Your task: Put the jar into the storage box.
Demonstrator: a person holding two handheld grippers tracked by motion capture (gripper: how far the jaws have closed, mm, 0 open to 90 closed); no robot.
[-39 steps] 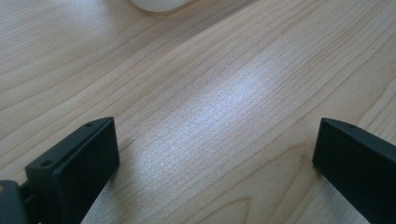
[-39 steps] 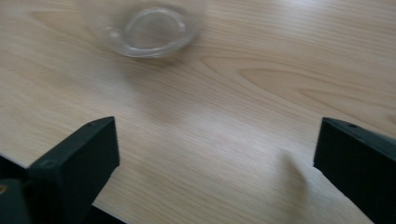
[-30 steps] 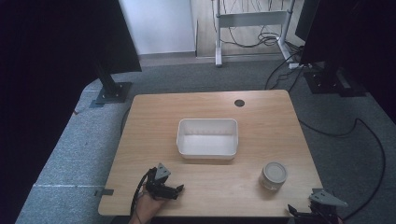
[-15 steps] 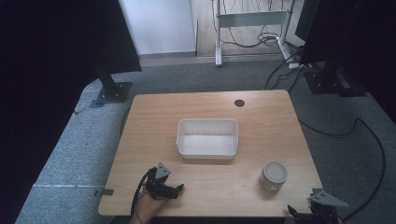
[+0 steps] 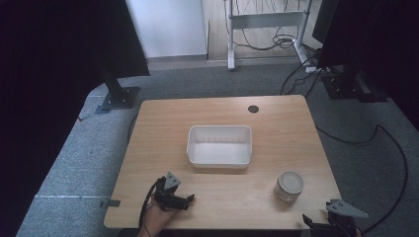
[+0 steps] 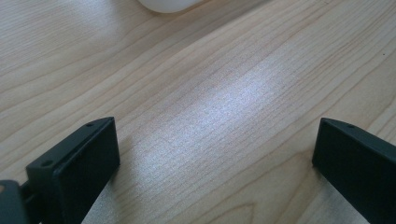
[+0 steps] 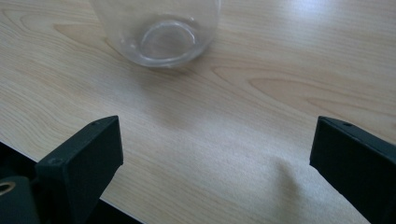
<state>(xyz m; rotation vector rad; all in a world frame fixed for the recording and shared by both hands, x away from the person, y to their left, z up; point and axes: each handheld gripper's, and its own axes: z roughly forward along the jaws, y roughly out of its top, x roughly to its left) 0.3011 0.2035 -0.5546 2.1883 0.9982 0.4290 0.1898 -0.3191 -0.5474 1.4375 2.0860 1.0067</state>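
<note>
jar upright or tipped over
Upright. The jar stands on its base on the table, its round lid facing up in the high view; the right gripper view shows its clear rounded bottom resting on the wood.

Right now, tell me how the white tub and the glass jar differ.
The white tub is opaque and rectangular; the glass jar is clear and round. The tub is the larger and lies mid-table; the jar stands nearer the front right corner, just ahead of the right gripper. The tub is open-topped; the jar seems to carry a lid. Both stand upright on the wooden table, untouched.
</note>
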